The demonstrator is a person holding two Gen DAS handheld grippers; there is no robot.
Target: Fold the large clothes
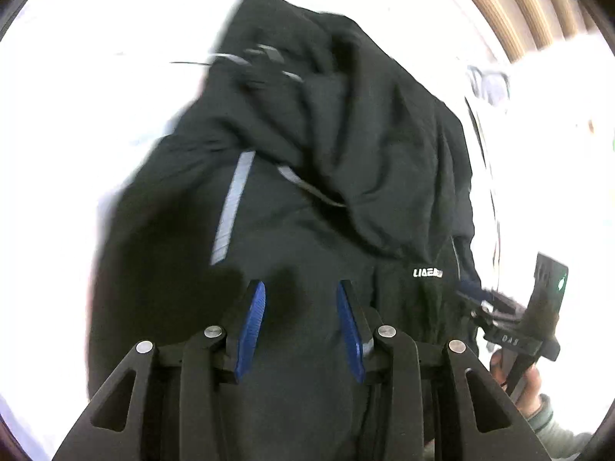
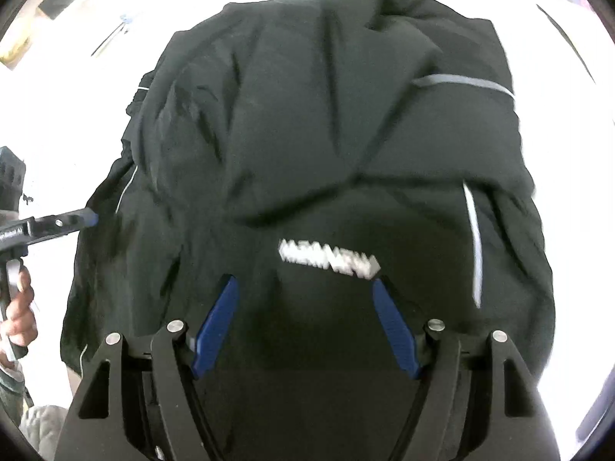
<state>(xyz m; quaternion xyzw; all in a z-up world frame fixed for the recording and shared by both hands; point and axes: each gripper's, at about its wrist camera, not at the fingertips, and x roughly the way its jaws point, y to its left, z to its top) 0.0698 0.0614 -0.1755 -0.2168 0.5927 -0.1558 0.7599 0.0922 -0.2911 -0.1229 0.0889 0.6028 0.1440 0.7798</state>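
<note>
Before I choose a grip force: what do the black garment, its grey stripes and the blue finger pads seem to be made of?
Black garment: thin matte woven fabric, probably synthetic; it creases sharply. Grey stripes: smooth, paler tape, possibly reflective trim. Blue finger pads: ribbed, matte, likely rubber or soft plastic. Blur leaves all this uncertain.

Blurred white lettering on black garment, unreadable

Each gripper, left gripper and right gripper, has a matte black frame with silver round screws and ribbed blue finger pads. At lower right, a bare-skinned hand shows a grey-green sleeve.
</note>
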